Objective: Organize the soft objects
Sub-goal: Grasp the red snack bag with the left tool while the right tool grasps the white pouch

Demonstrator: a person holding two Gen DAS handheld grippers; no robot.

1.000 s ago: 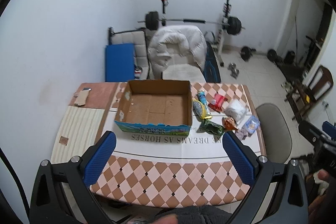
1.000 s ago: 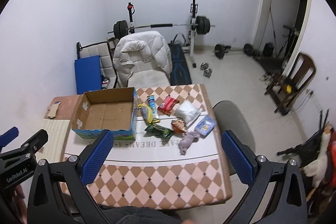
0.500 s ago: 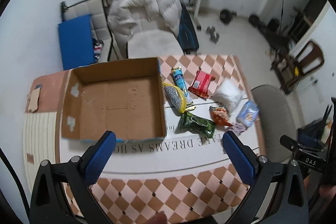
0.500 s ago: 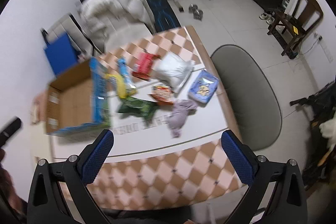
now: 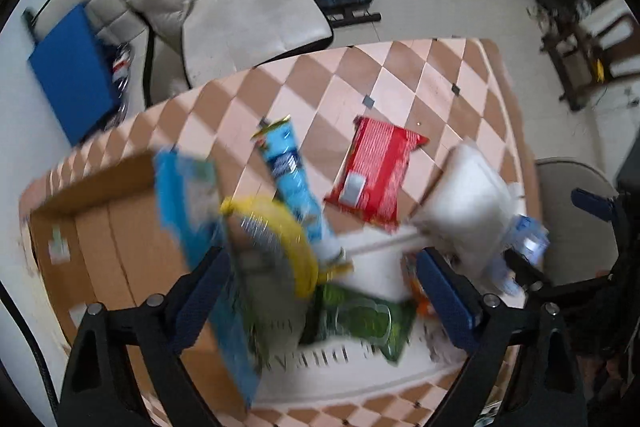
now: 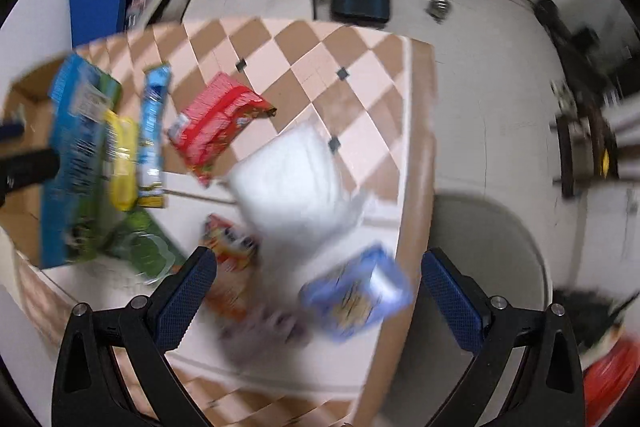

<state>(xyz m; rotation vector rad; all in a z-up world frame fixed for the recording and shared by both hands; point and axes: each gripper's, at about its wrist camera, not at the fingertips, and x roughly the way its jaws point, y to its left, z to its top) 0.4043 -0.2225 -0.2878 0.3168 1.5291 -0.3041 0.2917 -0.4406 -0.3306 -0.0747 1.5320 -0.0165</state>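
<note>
Both hand-held grippers are now pointing down over the worktop (image 5: 420, 83), much nearer to the packets than 1 second ago, when the whole room was in view. The left hand-held gripper (image 5: 324, 291) is hanging above the green packet (image 5: 360, 319) and the yellow-edged packet (image 5: 280, 231); its jaws are standing apart, have just been closing a little, and are pressing on nothing. The right hand-held gripper (image 6: 320, 291) is also standing apart with nothing clamped, above the grey cloth (image 6: 264, 327) and the blue-and-white packet (image 6: 356, 295) near the right edge. In my judgement the approach is ending and the first pick is coming; nothing is lying in the box yet.

Going from near to far, I am counting 1 green packet, 1 orange packet (image 6: 232, 251), 1 grey cloth and 1 blue-and-white packet at the front of the group. Behind them are lying 1 yellow-edged packet, 1 white soft bag (image 6: 292, 179), 1 long light-blue packet (image 5: 288, 167) and 1 red packet (image 5: 376, 167), that is 8 soft things in the right half. The 1 cardboard box (image 5: 120, 239) is standing open at the left edge, just beside the yellow-edged packet. The blur is hiding finer details.
</note>
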